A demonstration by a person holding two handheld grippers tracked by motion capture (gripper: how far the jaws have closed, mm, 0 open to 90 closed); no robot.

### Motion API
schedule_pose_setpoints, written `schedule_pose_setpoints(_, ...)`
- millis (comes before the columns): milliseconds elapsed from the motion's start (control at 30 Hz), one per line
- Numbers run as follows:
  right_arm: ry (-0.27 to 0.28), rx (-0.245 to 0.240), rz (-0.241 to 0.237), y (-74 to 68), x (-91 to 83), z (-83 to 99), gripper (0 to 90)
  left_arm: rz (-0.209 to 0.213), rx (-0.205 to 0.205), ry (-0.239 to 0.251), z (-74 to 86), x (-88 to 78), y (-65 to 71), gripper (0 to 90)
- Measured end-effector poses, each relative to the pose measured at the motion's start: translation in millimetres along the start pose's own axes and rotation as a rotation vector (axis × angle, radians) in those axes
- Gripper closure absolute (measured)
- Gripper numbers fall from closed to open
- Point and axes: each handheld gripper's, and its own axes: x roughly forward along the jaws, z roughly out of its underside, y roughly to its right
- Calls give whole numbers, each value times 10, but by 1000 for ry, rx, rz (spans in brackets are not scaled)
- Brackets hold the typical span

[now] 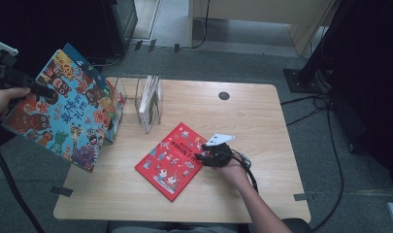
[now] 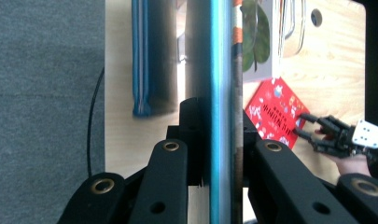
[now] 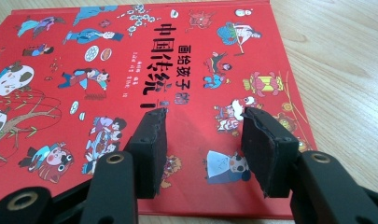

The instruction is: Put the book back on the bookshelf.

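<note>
A large picture book point(image 1: 63, 111) with a cover full of cartoon animals hangs tilted in the air over the table's left edge. My left gripper point(image 1: 39, 90) is shut on its left edge. In the left gripper view that book point(image 2: 221, 93) runs edge-on between the two jaws, which press on it. A red picture book point(image 1: 170, 160) lies flat near the middle of the table. My right gripper point(image 1: 204, 155) sits at its right corner. In the right gripper view the right gripper point(image 3: 203, 135) is open, both jaws low over the red cover point(image 3: 130, 74) with nothing between them.
A clear wire book rack point(image 1: 150, 102) holding a book stands at the back left of the wooden table point(image 1: 262, 126). A blue book point(image 2: 147, 60) sits beside it near the left edge. A round cable hole point(image 1: 224, 95) is at the back. Grey carpet surrounds the table.
</note>
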Motion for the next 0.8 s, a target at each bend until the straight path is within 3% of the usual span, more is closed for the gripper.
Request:
schedule_pose_setpoints(400, 3, 2, -4, -77, -40, 45, 500, -10, 2, 52, -297, 245, -13, 811)
schedule_pose_setpoints(700, 21, 14, -2, -105, -111, 130, 492, -26, -2, 55, -406, 480, 12, 809)
schedule_pose_setpoints(800, 21, 11, -2, -114, -135, 151, 492, -38, 6, 67, -420, 487, 33, 808)
